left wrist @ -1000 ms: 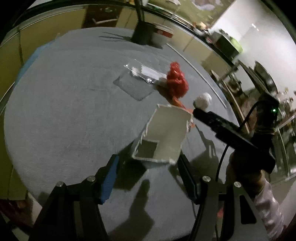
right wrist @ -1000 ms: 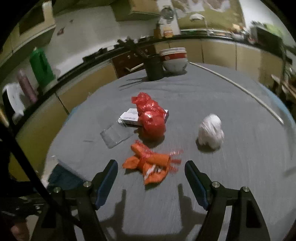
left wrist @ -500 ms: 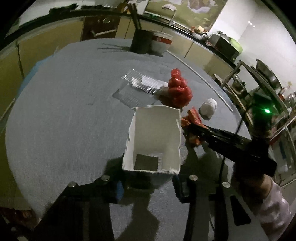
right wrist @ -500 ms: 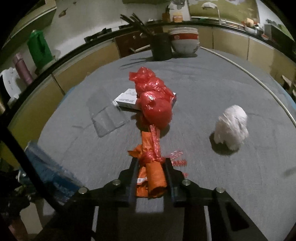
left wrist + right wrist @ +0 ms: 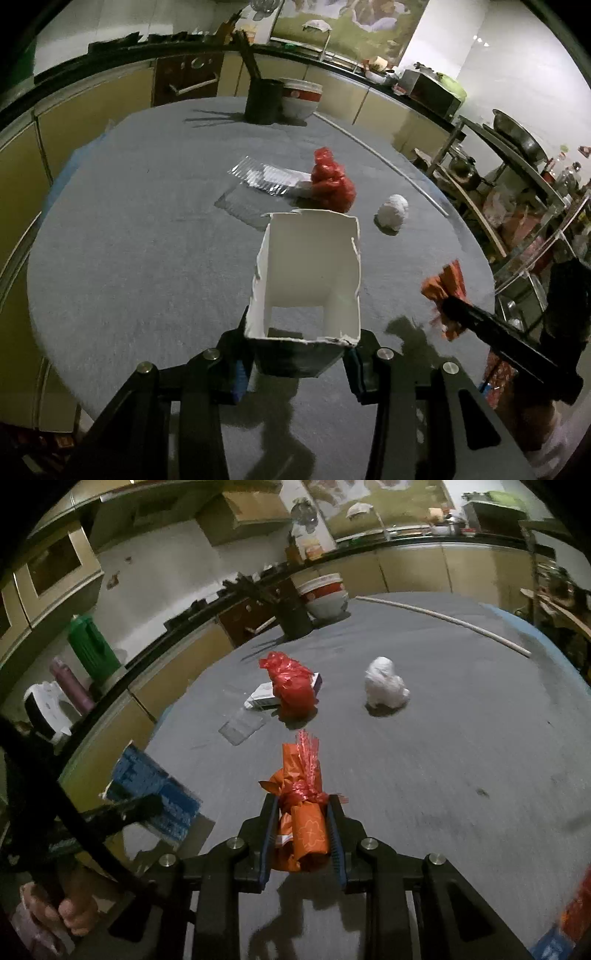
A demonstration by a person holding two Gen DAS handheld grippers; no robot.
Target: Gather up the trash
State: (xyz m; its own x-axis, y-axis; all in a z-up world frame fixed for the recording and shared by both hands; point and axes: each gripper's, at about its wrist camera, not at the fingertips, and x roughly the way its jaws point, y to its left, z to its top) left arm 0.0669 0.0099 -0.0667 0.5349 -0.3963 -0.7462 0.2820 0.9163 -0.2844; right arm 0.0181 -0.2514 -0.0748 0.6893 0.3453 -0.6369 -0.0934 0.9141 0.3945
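Left gripper point(image 5: 297, 363) fingers pinch the open white carton point(image 5: 308, 284) between them. Right gripper point(image 5: 302, 832) fingers clamp the orange wrapper point(image 5: 303, 812); red bag point(image 5: 291, 686) and white wad point(image 5: 384, 686) lie ahead on the tabletop point(image 5: 461, 738).

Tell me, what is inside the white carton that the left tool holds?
The white carton shows only bare white walls and a dark bottom; no trash is visible inside. Its near inner wall is hidden.

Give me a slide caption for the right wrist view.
Right gripper clamps an orange wrapper above the grey table; red bag and white wad remain.
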